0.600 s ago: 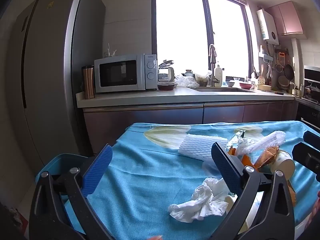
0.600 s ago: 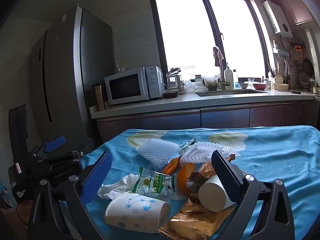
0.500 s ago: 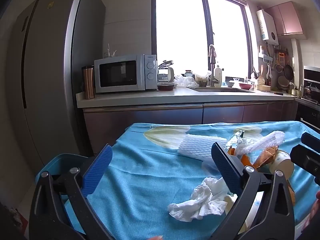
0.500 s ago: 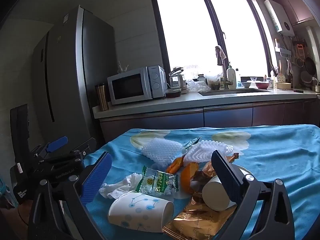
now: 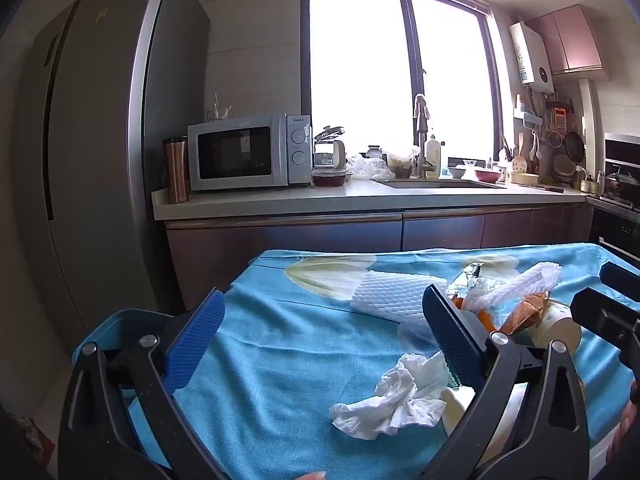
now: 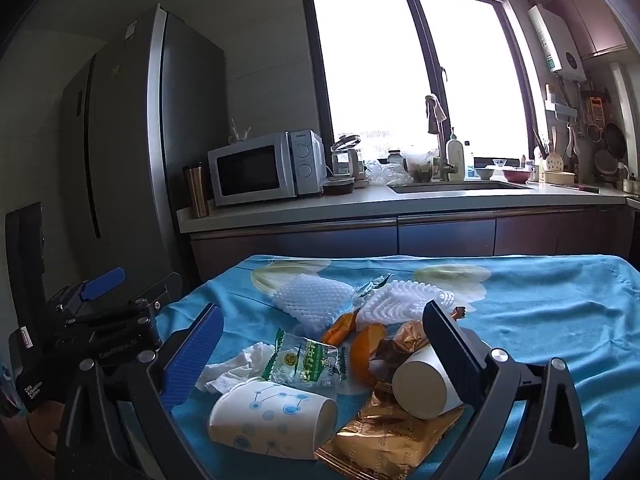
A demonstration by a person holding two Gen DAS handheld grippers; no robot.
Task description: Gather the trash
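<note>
Trash lies in a heap on the blue tablecloth. A crumpled white tissue lies in front of my open, empty left gripper. My right gripper is open and empty above a white paper cup with blue dots, a plain paper cup, a gold snack wrapper and a green-printed packet. Orange peel and two white foam nets lie further back. The left gripper also shows at the left of the right wrist view.
A blue bin stands at the table's left edge, behind my left finger. Beyond the table are a kitchen counter with a microwave and sink, and a tall grey fridge on the left.
The right gripper has shifted slightly left and forward over the trash heap. The left gripper has barely moved. Both stay open.
</note>
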